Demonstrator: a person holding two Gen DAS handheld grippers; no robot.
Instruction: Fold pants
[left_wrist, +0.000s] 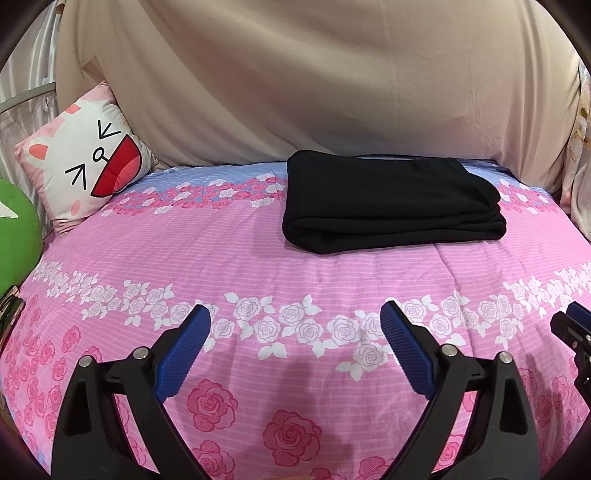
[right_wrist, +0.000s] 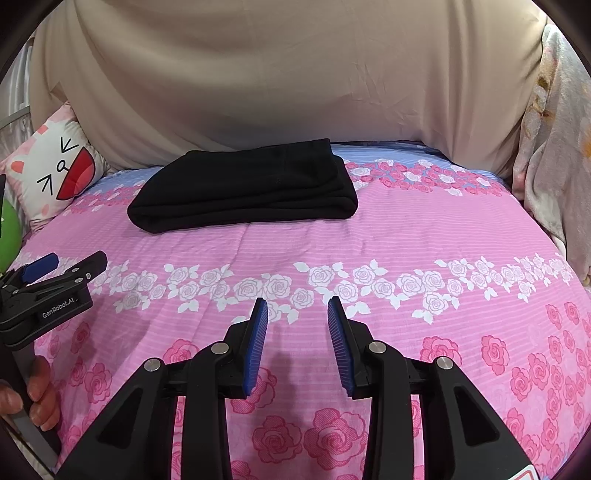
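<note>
Both tongs, left tongs (left_wrist: 295, 332) wide and right tongs (right_wrist: 297, 325) narrower, hold nothing; poking the folded pants (left_wrist: 388, 199) ahead could undo them.

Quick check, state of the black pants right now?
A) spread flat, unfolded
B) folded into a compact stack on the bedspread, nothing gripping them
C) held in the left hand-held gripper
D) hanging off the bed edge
B: the black pants lie folded in layers on the pink floral bedspread, and both the left hand-held gripper and right hand-held gripper are open, empty and well short of them.
</note>
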